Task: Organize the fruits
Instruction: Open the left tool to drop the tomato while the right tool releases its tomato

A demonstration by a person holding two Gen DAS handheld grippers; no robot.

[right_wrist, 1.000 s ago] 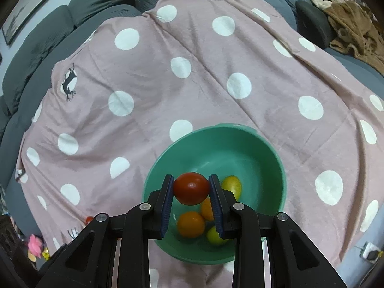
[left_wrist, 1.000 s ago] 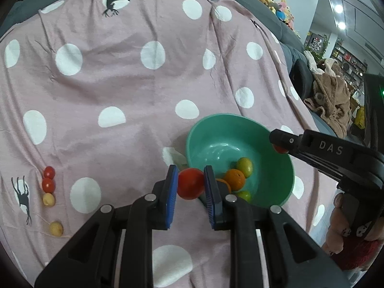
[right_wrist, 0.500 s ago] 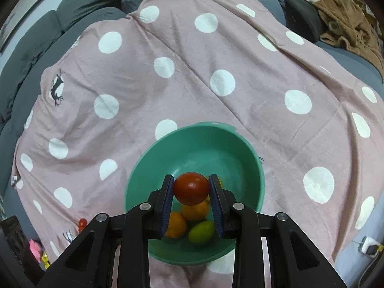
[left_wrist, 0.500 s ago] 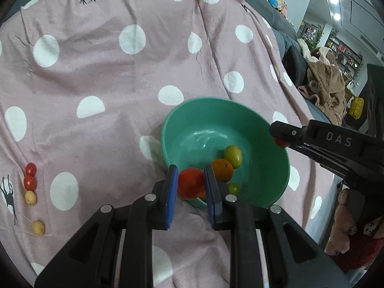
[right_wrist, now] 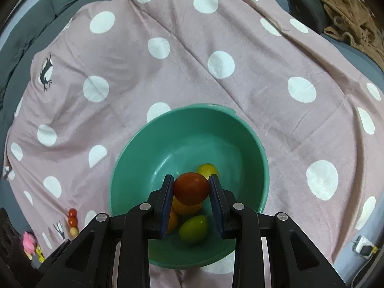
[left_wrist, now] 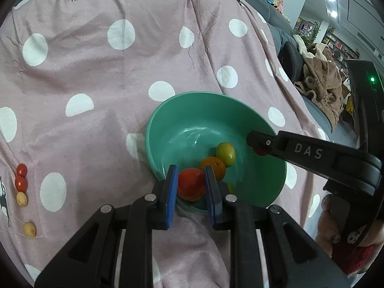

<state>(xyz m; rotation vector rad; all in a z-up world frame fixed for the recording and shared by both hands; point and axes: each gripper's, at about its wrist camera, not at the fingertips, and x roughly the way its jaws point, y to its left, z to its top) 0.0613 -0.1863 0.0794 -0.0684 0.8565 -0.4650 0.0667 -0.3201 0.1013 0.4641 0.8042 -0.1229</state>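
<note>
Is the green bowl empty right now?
No. The green bowl already holds an orange and a yellow-green fruit on its floor.

Pink polka-dot cloth (left_wrist: 96, 76) covers a grey sofa (right_wrist: 28, 19).

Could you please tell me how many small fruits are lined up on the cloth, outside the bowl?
4: two red and two yellow, in a line near the cloth's left edge.
</note>
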